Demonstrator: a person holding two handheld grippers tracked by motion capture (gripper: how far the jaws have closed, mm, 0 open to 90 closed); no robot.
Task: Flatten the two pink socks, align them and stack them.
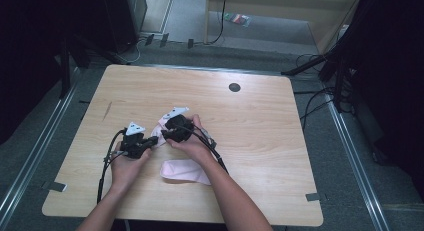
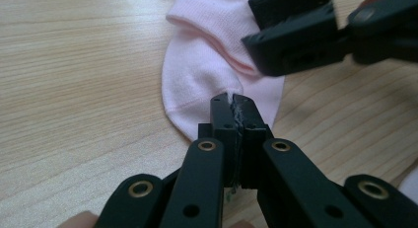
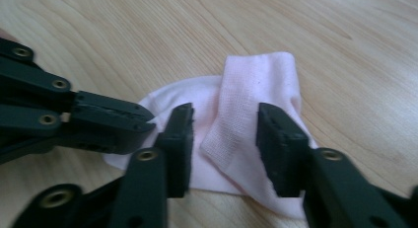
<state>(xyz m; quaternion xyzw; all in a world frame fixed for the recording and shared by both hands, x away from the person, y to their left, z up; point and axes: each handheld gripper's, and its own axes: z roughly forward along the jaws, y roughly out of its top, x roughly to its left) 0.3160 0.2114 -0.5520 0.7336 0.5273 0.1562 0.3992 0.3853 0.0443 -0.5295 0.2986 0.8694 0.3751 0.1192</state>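
A pale pink sock [image 2: 202,65] lies flat on the wooden table [image 1: 260,136], its cuff folded over. My left gripper [image 2: 235,105] is shut, and its tips pinch the rounded edge of this sock. In the right gripper view the left gripper [image 3: 145,120] comes in from the left onto the sock [image 3: 256,85]. My right gripper [image 3: 226,114] is open, its jaws standing either side of the folded cuff strip without pressing it. In the high view both grippers, left [image 1: 150,141] and right [image 1: 167,132], meet tip to tip over the sock [image 1: 162,124].
A second pink sock [image 1: 184,171] lies near the front of the table, beside the person's right forearm. A dark round grommet [image 1: 234,87] sits near the far edge. Cables and dark stands ring the table on the floor.
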